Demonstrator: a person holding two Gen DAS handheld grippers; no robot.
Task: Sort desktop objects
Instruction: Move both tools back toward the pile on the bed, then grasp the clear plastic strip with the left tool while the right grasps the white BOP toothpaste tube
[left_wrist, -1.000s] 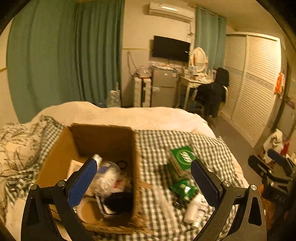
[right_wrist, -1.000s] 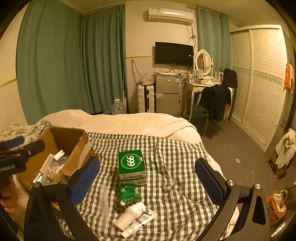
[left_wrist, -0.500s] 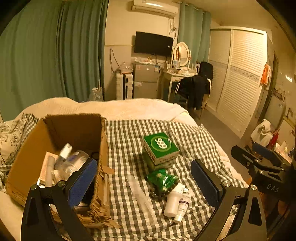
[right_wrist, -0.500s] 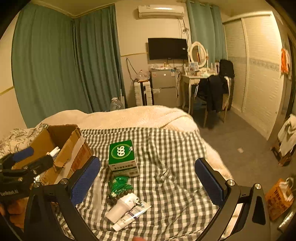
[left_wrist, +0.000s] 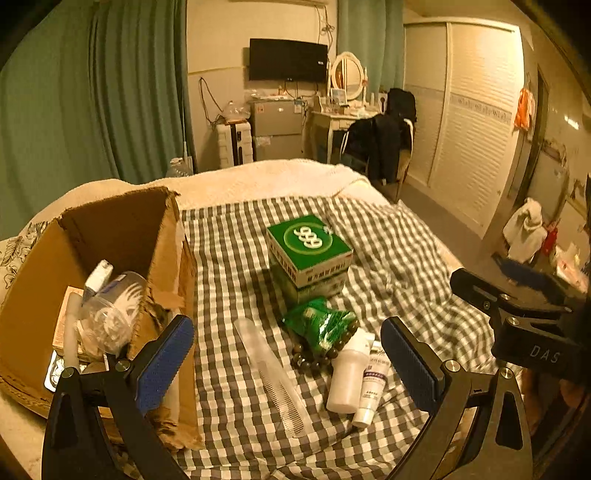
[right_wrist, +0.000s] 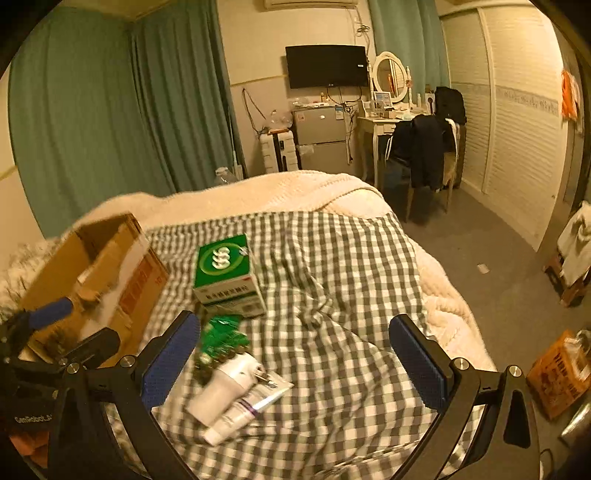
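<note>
A green and white "999" box stands on the checked cloth. In front of it lie a green packet on dark beads, a white bottle, a white tube and a clear comb. An open cardboard box at the left holds several items. My left gripper hangs open above the comb and bottle. My right gripper is open over the cloth, right of the bottle.
The bed's right edge drops to the floor. A chair draped with dark clothing and a dressing table stand beyond the bed. Green curtains hang at the back left. An orange bag sits on the floor at right.
My left gripper has swung right from above the cardboard box to over the loose items. My right gripper has moved closer to the cloth. Both stayed open.
</note>
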